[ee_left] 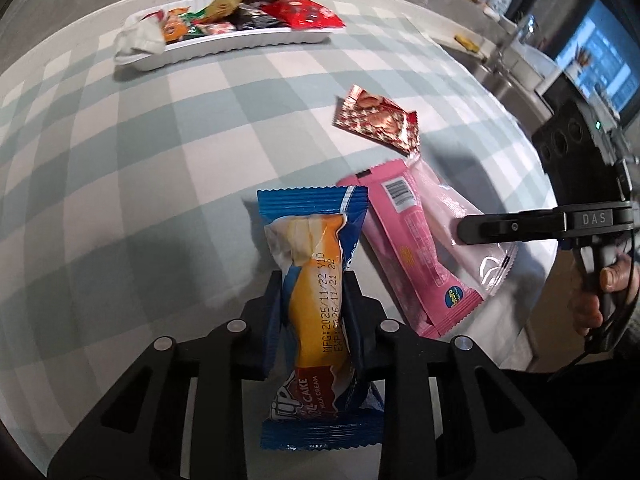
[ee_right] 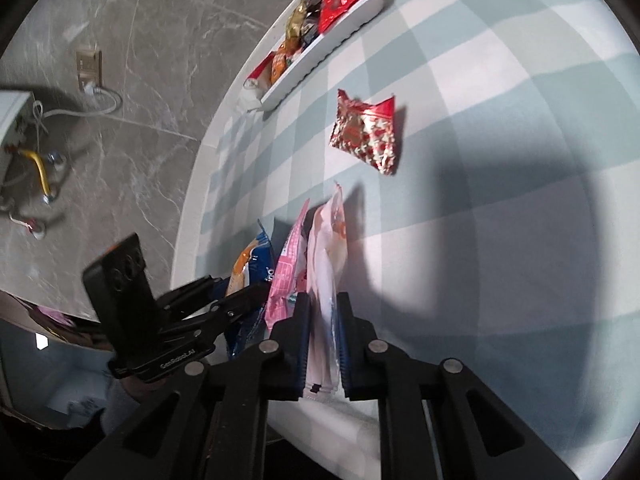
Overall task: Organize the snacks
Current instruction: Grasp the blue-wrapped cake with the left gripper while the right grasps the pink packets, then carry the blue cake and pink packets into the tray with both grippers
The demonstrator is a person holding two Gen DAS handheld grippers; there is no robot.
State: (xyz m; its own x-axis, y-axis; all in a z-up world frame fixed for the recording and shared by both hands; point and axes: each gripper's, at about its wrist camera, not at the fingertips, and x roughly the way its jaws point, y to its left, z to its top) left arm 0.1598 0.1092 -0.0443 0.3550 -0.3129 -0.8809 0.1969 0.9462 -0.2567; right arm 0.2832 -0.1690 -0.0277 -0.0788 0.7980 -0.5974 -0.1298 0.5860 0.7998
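My left gripper is shut on a blue and orange roll cake packet, which stands between its fingers. Beside it lie two pink snack packets. My right gripper is shut on the pale pink packet; it reaches in from the right in the left wrist view. A red and gold patterned packet lies alone farther out, also in the right wrist view. A white tray full of several snacks sits at the far edge, also in the right wrist view.
The table has a pale blue and white checked cloth. A sink and bottles stand beyond the table to the right. The grey marble floor with a wall socket and pipes lies past the table's edge.
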